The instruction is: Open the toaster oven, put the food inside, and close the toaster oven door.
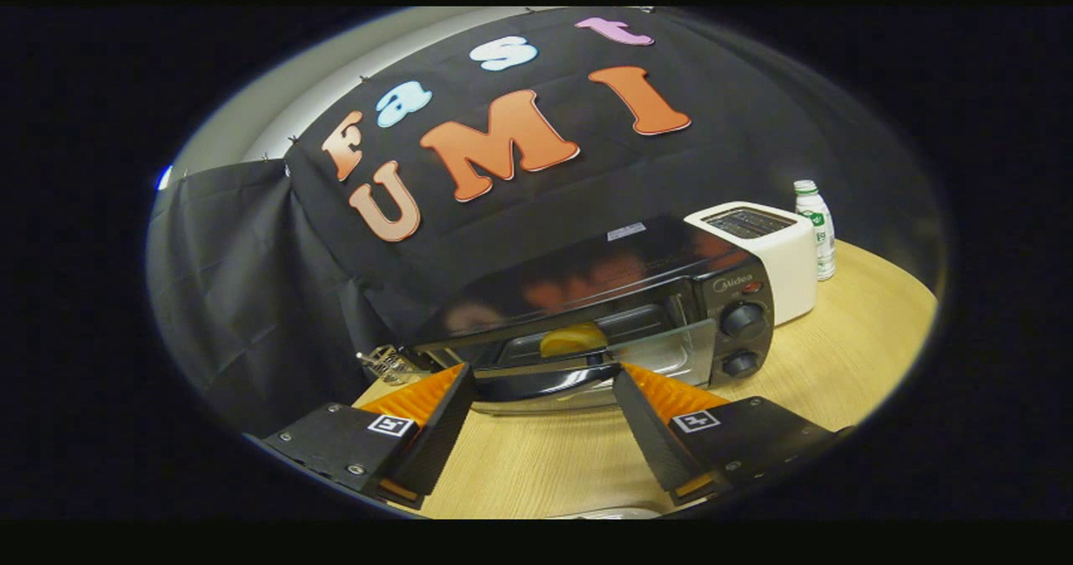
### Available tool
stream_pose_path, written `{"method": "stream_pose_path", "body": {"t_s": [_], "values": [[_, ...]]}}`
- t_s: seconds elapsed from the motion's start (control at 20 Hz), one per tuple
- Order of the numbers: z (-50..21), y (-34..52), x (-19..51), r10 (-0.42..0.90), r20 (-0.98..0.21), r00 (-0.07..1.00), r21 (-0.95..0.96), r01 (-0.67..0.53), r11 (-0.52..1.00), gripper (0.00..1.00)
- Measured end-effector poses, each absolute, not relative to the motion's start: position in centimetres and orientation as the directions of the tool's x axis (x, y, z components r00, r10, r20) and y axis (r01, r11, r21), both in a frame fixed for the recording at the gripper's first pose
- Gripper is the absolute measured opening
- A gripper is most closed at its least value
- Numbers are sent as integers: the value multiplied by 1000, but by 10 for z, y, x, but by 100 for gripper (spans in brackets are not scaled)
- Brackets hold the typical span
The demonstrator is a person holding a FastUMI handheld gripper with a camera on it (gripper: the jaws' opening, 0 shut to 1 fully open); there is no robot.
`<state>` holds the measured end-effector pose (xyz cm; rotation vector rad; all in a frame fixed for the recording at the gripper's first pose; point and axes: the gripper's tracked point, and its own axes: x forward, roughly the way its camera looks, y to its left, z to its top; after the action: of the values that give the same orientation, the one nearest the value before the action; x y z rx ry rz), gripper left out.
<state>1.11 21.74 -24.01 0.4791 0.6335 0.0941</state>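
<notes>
Dim booth light from overhead, my feed is dark overall. Glare and orange reflections smear the toaster oven (603, 313) top and glass door. Wooden table (855, 339) brightest at 3 o'clock. Fisheye bends everything, edges soft toward 9 and 4 o'clock. Gripper (543, 385) fingers spread apart, sharp, shadowed beneath at 6 o'clock.

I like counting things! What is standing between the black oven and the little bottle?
In the gripper view, a white toaster stands between the toaster oven and the bottle. The open gripper sits at the oven's door.
</notes>
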Motion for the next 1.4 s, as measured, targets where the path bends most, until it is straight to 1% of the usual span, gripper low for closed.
{"method": "stream_pose_path", "body": {"t_s": [0.35, 0.5, 0.6, 0.7, 0.9, 1.05, 1.15, 1.25, 1.4], "values": [[-242, 214, 44, 173, -574, 801, 446, 128, 886, 96], [-241, 216, 42, 163, -579, 799, 429, 128, 894, 97], [-234, 213, 34, 142, -569, 810, 381, 106, 919, 97], [-204, 214, 22, 141, -503, 852, 332, 40, 943, 93], [-124, 227, -5, 194, -354, 915, 258, -103, 961, 93], [-71, 228, -29, 216, -248, 944, 197, -169, 966, 93], [-46, 224, -43, 216, -203, 955, 160, -185, 970, 93], [-32, 217, -55, 205, -188, 961, 139, -180, 974, 93], [-7, 212, -67, 195, -147, 970, 149, -173, 974, 93]]}}
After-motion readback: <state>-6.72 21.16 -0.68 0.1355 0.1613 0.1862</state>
